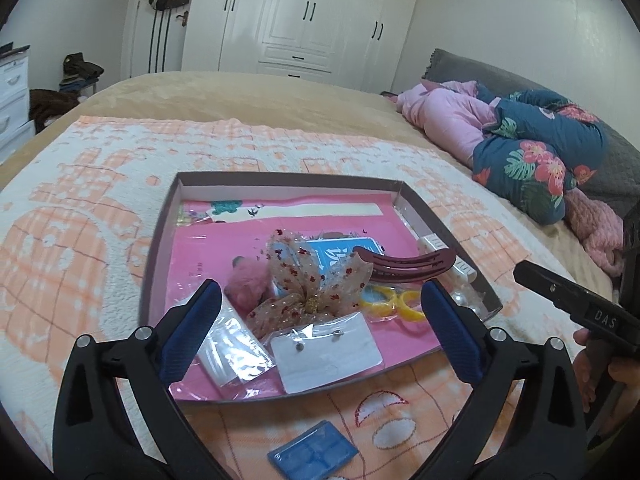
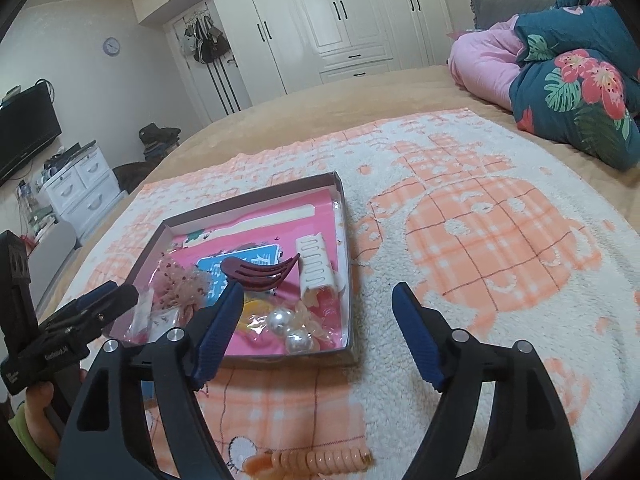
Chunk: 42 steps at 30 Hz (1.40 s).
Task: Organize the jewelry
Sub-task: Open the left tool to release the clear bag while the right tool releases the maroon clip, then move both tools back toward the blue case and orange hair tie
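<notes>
A shallow brown box lies on the blanket with a pink lining. It holds a sheer floral bow, a maroon hair claw, a pink pompom, yellow rings, an earring card, plastic bags, a white clip and pearl beads. My left gripper is open, low over the box's near part. My right gripper is open over the box's near right corner. A blue card and an orange spiral tie lie on the blanket outside the box.
The peach-and-white blanket covers a tan bed. Pink and floral bedding is piled at the far right. White wardrobes stand behind. A white drawer unit and a TV stand at the left.
</notes>
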Each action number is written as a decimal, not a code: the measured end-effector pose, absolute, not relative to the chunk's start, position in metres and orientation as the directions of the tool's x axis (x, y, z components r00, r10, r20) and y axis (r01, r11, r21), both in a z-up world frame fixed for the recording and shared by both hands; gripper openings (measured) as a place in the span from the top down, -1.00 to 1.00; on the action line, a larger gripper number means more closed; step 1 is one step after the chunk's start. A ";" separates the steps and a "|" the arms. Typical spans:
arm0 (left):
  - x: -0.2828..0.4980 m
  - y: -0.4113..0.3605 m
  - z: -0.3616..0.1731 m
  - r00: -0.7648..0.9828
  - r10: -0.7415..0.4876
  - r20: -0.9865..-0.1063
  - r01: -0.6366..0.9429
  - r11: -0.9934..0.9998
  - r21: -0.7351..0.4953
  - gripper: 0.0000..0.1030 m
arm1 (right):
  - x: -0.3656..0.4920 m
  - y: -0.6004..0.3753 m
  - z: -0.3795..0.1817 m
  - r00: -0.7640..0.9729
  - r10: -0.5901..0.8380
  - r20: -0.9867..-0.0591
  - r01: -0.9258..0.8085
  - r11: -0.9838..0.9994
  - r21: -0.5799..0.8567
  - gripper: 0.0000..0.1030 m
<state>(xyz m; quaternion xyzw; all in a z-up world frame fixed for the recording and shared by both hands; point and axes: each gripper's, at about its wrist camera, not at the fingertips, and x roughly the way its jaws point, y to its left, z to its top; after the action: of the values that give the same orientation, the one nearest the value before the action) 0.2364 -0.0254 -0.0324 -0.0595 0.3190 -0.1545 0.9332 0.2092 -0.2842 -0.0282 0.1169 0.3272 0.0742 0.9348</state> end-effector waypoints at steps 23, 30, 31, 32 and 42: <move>0.186 -0.003 -0.013 0.782 -0.298 -0.547 0.233 0.954 -0.187 -0.78 | 0.155 -0.254 -0.021 0.749 0.254 -0.612 -0.171 0.966 0.192 -0.53; 0.179 -0.001 -0.016 0.777 -0.288 -0.559 0.226 0.958 -0.179 -0.78 | 0.145 -0.249 -0.029 0.735 0.258 -0.627 -0.192 0.966 0.174 -0.62; 0.177 -0.001 -0.017 0.776 -0.287 -0.562 0.226 0.958 -0.177 -0.78 | 0.143 -0.250 -0.031 0.733 0.257 -0.629 -0.193 0.966 0.170 -0.63; 0.176 -0.001 -0.018 0.775 -0.286 -0.564 0.226 0.958 -0.175 -0.78 | 0.141 -0.250 -0.032 0.732 0.257 -0.631 -0.195 0.966 0.167 -0.64; 0.167 -0.010 -0.036 0.743 -0.277 -0.609 0.249 0.959 -0.132 -0.78 | 0.126 -0.251 -0.049 0.707 0.237 -0.666 -0.193 0.971 0.140 -0.65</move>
<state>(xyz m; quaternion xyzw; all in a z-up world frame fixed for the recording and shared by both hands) 0.1666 -0.0097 -0.0357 -0.0208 0.3293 -0.1409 0.9334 0.1259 -0.2511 -0.0492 0.0298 0.3646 0.1163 0.9234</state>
